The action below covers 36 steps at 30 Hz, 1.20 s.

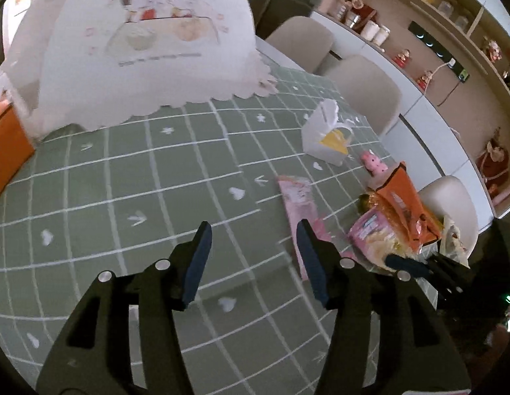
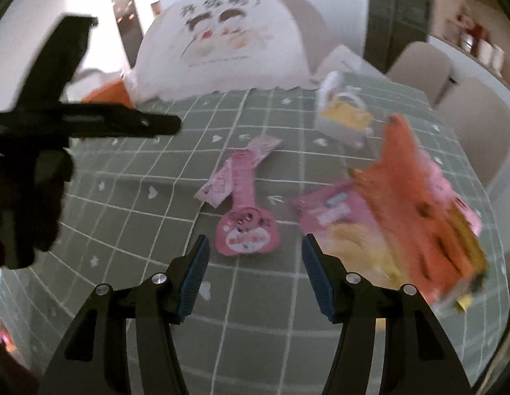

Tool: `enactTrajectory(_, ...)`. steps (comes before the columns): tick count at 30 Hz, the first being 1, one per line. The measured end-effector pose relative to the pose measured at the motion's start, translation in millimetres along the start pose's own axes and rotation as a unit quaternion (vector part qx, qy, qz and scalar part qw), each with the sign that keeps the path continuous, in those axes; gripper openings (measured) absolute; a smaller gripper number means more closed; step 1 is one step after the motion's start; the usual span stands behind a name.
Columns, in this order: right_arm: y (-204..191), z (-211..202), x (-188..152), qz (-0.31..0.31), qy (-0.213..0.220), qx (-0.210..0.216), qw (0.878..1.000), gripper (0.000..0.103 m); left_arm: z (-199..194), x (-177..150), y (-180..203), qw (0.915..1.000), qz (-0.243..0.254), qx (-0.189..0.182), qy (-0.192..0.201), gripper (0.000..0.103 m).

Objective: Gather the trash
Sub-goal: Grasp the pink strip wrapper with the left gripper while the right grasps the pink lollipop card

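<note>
A flat pink wrapper [image 2: 243, 204] lies on the green checked tablecloth [image 2: 139, 197], just ahead of my right gripper [image 2: 255, 253], which is open and empty. It also shows in the left wrist view [image 1: 301, 207]. A heap of snack bags, orange [image 2: 406, 191] over pink and yellow [image 2: 340, 227], lies to the right; the left wrist view shows the heap [image 1: 396, 217] too. My left gripper [image 1: 255, 243] is open and empty above the cloth, left of the wrappers. It appears in the right wrist view [image 2: 123, 121].
A large white food cover [image 1: 146, 49] with a cartoon print stands at the back. A small white and yellow bag [image 1: 327, 138] and a pink toy [image 1: 373, 164] sit near the far edge. An orange box [image 1: 8, 151] is at left. Beige chairs [image 1: 363, 89] line the table.
</note>
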State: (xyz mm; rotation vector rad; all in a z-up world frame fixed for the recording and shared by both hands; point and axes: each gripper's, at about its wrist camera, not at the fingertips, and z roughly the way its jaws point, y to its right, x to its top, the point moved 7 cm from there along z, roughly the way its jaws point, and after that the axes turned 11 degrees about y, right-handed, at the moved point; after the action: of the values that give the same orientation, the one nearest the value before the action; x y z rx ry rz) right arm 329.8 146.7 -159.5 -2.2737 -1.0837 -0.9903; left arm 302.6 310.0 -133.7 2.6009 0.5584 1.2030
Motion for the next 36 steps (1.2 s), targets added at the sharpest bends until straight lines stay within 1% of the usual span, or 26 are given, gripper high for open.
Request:
enactTrajectory(3, 3, 17, 7, 0.007, 0.004, 0.003, 1.0, 0.055, -5, -4, -10, 0.9999, -0.011, 0.001, 0.001, 0.055)
enactTrajectory(6, 4, 37, 5, 0.034, -0.026, 0.02, 0.999, 0.055, -5, -9, -17, 0.9998, -0.019, 0.005, -0.003, 0.055)
enactTrajectory(8, 3, 39, 0, 0.045, -0.038, 0.029, 0.998, 0.055, -2, -10, -19, 0.9997, -0.022, 0.006, -0.007, 0.055)
enactTrajectory(9, 2, 38, -2, 0.041, -0.037, 0.029, 0.998, 0.052, 0, -11, -19, 0.9997, -0.023, 0.005, -0.009, 0.055)
enactTrajectory(10, 1, 36, -4, 0.033, -0.038, 0.024, 0.998, 0.047, 2, -11, -18, 0.9996, -0.024, 0.004, -0.012, 0.055)
enactTrajectory(12, 3, 29, -8, 0.021, -0.036, 0.01, 0.999, 0.047, 6, -12, -16, 0.9996, -0.023, 0.002, -0.016, 0.055)
enactTrajectory(14, 8, 20, -12, 0.03, -0.034, 0.002, 0.999, 0.046, 12, -13, -9, 0.9996, -0.019, -0.006, -0.021, 0.055)
enactTrajectory(17, 22, -4, -19, 0.067, -0.024, -0.003, 0.997, 0.046, 22, -14, 7, 0.9994, -0.002, -0.02, -0.028, 0.055)
enactTrajectory(20, 38, -36, -33, 0.104, -0.017, -0.027, 0.994, 0.046, 37, -17, 28, 0.9984, 0.024, -0.032, -0.04, 0.055)
enactTrajectory(22, 48, -54, -44, 0.122, -0.013, -0.042, 0.992, 0.046, 49, -18, 40, 0.9976, 0.049, -0.025, -0.043, 0.055)
enactTrajectory(24, 58, -71, -55, 0.137, -0.01, -0.062, 0.989, 0.046, 61, -20, 48, 0.996, 0.076, -0.006, -0.048, 0.055)
enactTrajectory(26, 68, -89, -67, 0.148, -0.008, -0.085, 0.985, 0.046, 73, -21, 53, 0.9939, 0.096, 0.016, -0.052, 0.047)
enactTrajectory(28, 72, -101, -75, 0.158, -0.004, -0.102, 0.982, 0.046, 79, -21, 53, 0.9933, 0.097, 0.029, -0.054, 0.046)
enactTrajectory(30, 79, -115, -84, 0.173, 0.001, -0.115, 0.978, 0.046, 81, -21, 56, 0.993, 0.099, 0.035, -0.054, 0.039)
enactTrajectory(31, 83, -122, -89, 0.182, 0.006, -0.122, 0.976, 0.046, 82, -21, 58, 0.9928, 0.099, 0.036, -0.058, 0.027)
enactTrajectory(32, 86, -128, -92, 0.19, 0.01, -0.127, 0.973, 0.046, 81, -22, 60, 0.9927, 0.098, 0.036, -0.061, 0.018)
enactTrajectory(34, 92, -140, -98, 0.202, 0.018, -0.133, 0.97, 0.046, 76, -24, 64, 0.9928, 0.095, 0.038, -0.064, 0.012)
enactTrajectory(36, 96, -152, -103, 0.208, 0.029, -0.136, 0.968, 0.046, 64, -24, 72, 0.9933, 0.093, 0.035, -0.059, 0.011)
